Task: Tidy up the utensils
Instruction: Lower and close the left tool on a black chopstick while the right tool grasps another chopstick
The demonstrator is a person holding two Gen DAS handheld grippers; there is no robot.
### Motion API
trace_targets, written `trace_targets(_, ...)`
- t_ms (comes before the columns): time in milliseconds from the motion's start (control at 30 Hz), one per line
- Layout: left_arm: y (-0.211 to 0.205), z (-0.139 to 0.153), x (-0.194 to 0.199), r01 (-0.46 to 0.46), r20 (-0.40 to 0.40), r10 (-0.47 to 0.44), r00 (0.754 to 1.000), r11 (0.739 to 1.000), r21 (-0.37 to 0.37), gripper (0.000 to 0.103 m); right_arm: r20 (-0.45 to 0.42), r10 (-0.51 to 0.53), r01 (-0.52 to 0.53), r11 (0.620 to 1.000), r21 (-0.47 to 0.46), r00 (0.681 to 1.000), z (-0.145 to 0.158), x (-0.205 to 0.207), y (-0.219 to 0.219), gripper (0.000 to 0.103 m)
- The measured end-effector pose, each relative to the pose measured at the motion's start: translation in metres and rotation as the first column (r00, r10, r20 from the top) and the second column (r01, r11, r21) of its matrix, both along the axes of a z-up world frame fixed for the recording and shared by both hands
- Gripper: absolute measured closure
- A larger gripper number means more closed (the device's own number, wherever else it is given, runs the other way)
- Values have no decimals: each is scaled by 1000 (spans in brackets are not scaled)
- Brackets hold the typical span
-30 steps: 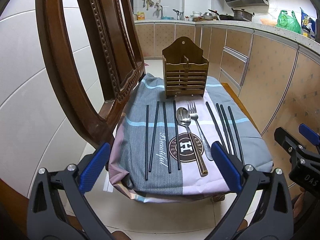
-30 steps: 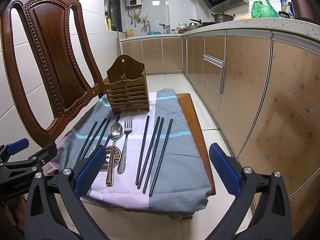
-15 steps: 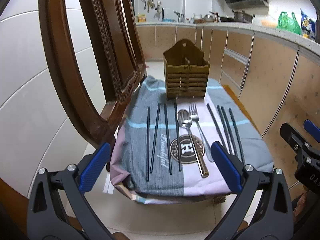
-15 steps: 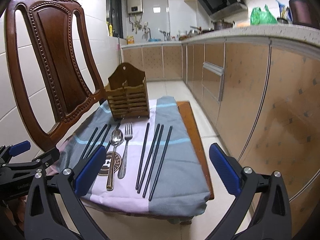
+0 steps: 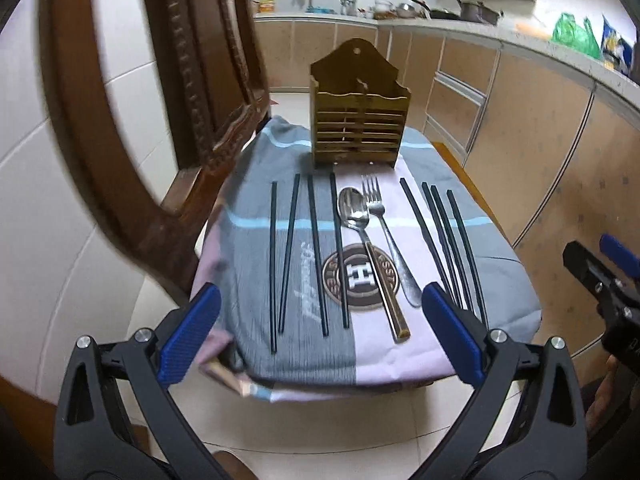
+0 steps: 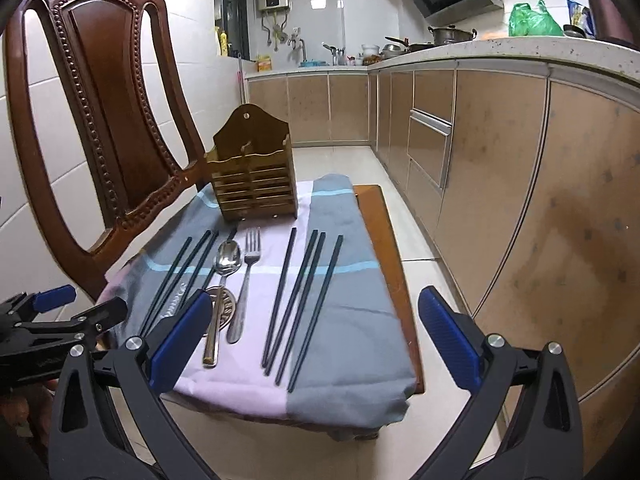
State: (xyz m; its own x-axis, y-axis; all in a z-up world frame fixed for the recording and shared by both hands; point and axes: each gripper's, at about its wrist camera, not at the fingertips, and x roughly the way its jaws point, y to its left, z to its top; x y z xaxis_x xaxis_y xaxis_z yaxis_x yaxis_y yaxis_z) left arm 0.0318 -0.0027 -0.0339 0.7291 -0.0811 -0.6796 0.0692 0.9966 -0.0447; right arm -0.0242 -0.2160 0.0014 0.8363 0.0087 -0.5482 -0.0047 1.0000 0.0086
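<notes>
A wooden slatted utensil holder (image 5: 359,114) (image 6: 253,178) stands empty at the far end of a cloth-covered stool (image 5: 256,208) (image 6: 352,320). In front of it lie several dark chopsticks on the left (image 5: 310,252), a spoon (image 5: 366,252) (image 6: 222,292), a fork (image 5: 386,236) (image 6: 244,284) and several dark chopsticks on the right (image 5: 444,240) (image 6: 304,300). My left gripper (image 5: 320,336) is open and empty near the stool's front edge. My right gripper (image 6: 316,336) is open and empty, also near the front edge.
A carved wooden chair (image 6: 92,100) (image 5: 160,100) stands against the tiled wall on the left. Kitchen cabinets (image 6: 500,180) run along the right, with a narrow tiled floor (image 6: 344,164) strip between. The stool's bare wooden edge (image 6: 384,248) shows on the right.
Both grippers have moved closer to the stool and higher, so I look down on the utensils more. The utensils have not moved.
</notes>
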Motion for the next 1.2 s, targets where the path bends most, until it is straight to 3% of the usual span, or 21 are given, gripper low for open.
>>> trace_targets(133, -3, 23, 38, 21, 20, -21, 1000, 1000, 13, 7, -54, 24, -23, 999, 33, 998, 14, 35, -11, 2)
trace_targets(167, -2, 27, 47, 24, 22, -24, 999, 1000, 8, 11, -71, 32, -30, 999, 25, 997, 17, 48, -12, 2)
trace_targets(233, 1, 32, 78, 21, -12, -20, 1000, 1000, 7, 33, -116, 50, -48, 999, 18, 992, 20, 77, -17, 3)
trace_targets(300, 2, 28, 111, 41, -77, -40, 996, 999, 2, 34, -174, 62, -55, 998, 42, 983, 19, 105, -25, 5)
trace_targets(467, 10, 0, 172, 31, -198, -33, 980, 999, -15, 35, -311, 63, -29, 993, 114, 948, -12, 172, -38, 43)
trace_targets(600, 18, -30, 204, 10, -296, -24, 955, 999, -51, 55, -427, 63, -18, 994, 110, 902, -54, 206, -34, 56)
trace_targets(900, 16, -57, 249, 1, -371, -16, 929, 999, -42, 68, -502, 41, 10, 995, 98, 864, -83, 242, -36, 58)
trace_targets(1200, 20, -75, 277, -20, -425, 9, 905, 1000, -21, 73, -532, 46, 12, 994, 106, 846, -89, 255, -44, 74)
